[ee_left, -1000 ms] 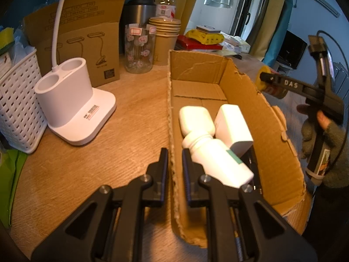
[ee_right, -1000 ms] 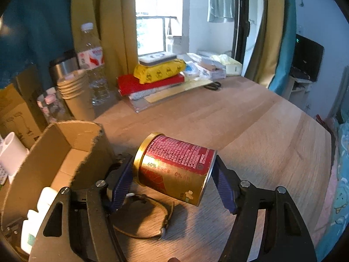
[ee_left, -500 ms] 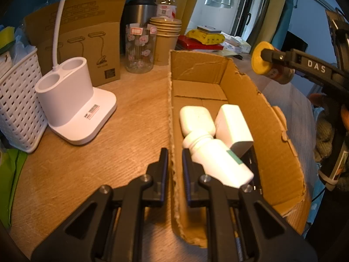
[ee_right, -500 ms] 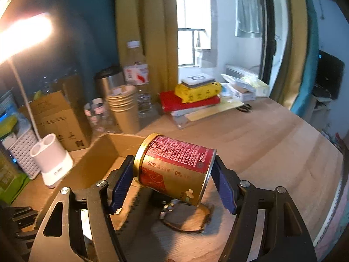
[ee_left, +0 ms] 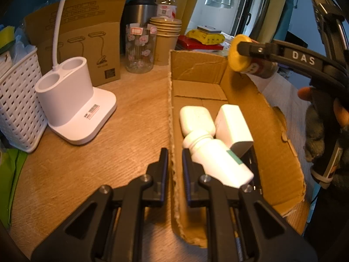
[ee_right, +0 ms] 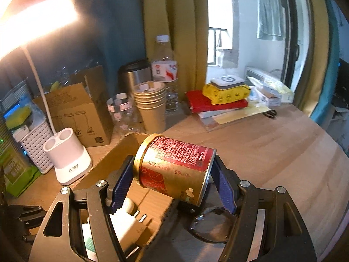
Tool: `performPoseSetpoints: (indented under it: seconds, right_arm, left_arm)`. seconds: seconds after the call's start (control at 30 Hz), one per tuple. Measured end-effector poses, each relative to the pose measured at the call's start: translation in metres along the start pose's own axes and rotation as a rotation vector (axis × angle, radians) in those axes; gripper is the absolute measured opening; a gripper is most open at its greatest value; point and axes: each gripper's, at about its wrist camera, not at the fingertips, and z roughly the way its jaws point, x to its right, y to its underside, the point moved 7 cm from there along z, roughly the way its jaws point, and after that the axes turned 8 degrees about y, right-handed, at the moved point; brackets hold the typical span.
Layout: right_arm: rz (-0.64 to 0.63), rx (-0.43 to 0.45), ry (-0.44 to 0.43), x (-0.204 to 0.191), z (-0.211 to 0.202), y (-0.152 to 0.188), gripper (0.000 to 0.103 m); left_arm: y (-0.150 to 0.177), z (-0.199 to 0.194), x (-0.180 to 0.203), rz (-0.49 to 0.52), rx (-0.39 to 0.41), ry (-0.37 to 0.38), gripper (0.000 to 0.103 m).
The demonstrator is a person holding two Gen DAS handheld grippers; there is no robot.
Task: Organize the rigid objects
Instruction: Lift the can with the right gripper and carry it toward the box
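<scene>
My right gripper (ee_right: 172, 183) is shut on a red and gold can (ee_right: 174, 170), held on its side by its two ends above the right wall of an open cardboard box (ee_left: 277, 144). The can (ee_left: 250, 63) also shows in the left wrist view, above the box's far right corner. My left gripper (ee_left: 174, 161) is shut on the box's left wall (ee_left: 172, 118), near the front. In the box lie a white bottle (ee_left: 216, 159), a white case (ee_left: 196, 120) and a white adapter (ee_left: 233, 126).
A white lamp base (ee_left: 72, 100) and a white basket (ee_left: 15, 109) stand left of the box. A lamp carton (ee_left: 87, 41), glass jar (ee_left: 139, 50), paper cups (ee_left: 165, 39), steel mug and water bottle stand behind. A watch (ee_right: 209, 224) lies under the can. Books (ee_right: 218, 102) lie farther back.
My right gripper has lifted the can and carried it left, from over the table to above the box's right wall. The left gripper has not moved.
</scene>
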Motion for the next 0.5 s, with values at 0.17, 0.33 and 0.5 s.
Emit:
performPoseSetpoints:
  seconds: [0.17,0.33,0.5]
  right_arm:
    - [-0.036,-0.013,-0.036,-0.015,0.012,-0.004,0.072]
    - [-0.080,-0.033,-0.056,-0.028,0.025,-0.007,0.072]
    - [-0.111,-0.057,-0.066,-0.035,0.038,-0.006,0.072]
  left_arm:
    - [0.000,0.000,0.000,0.000,0.000,0.000,0.014]
    - [0.000,0.000,0.000,-0.001,0.002,0.000,0.014]
    - [0.000,0.000,0.000,-0.001,0.002,0.000,0.014]
